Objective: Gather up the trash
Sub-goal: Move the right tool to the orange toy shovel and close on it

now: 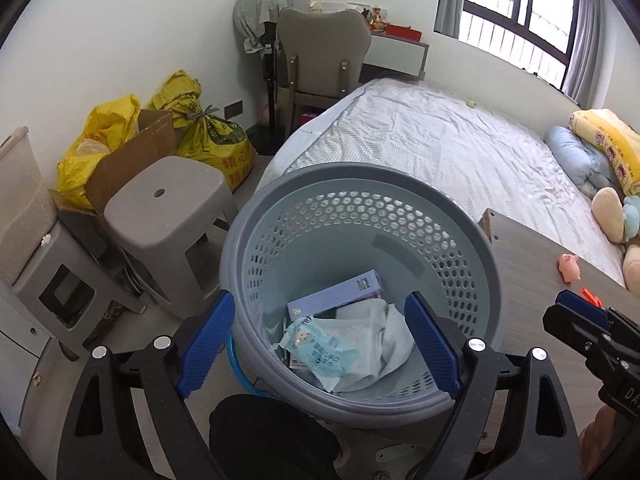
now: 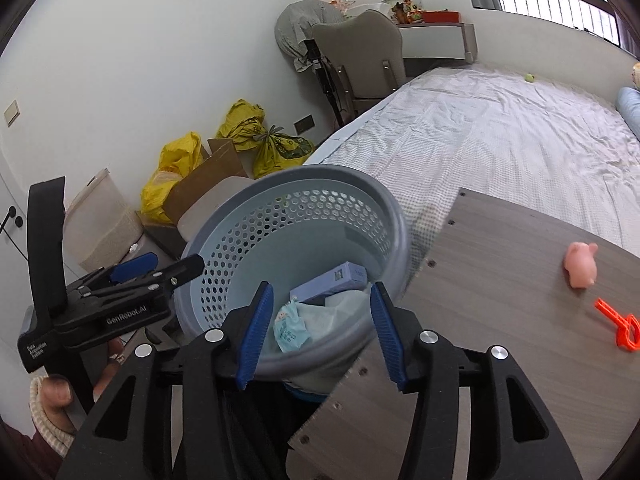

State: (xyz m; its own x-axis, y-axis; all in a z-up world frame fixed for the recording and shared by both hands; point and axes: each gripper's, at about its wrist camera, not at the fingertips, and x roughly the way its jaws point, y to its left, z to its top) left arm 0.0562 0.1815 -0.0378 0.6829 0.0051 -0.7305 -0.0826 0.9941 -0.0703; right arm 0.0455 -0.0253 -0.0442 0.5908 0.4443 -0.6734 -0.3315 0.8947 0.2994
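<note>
Left wrist view first: the left gripper [image 1: 318,344] stands wide apart, its blue pads [image 1: 430,344] straddling the near rim of the grey perforated wastebasket [image 1: 360,184] at centre frame, clamping nothing. Down inside lie a pale purple carton [image 1: 340,294], a blue wet-wipes packet [image 1: 316,346] with Chinese print too small to read, and crumpled light paper [image 1: 384,340]. Upper left, yellow sacks [image 1: 216,148] carry red Chinese characters beside a cardboard box [image 1: 132,160]; a grey plastic stool [image 1: 168,204] sits left of the basket. The bed [image 1: 440,140] fills the right, a chair [image 1: 324,52] at top centre. At the right edge, the right gripper [image 1: 576,312] comes in over a wooden board [image 1: 524,280] with a pink toy pig [image 1: 570,266] on it.

Right wrist view now: the right gripper [image 2: 316,332] is spread open and empty, pads either side of the basket's near rim [image 2: 340,336]. At left, the left gripper [image 2: 160,270] shows "GenRobot.AI" on its body; its jaws look parted. The trash sits in the basket bottom, carton [image 2: 328,280] and packet [image 2: 290,330]. Lower right, the pig [image 2: 582,266] and an orange plastic tool [image 2: 618,326] lie on the board [image 2: 500,280].
</note>
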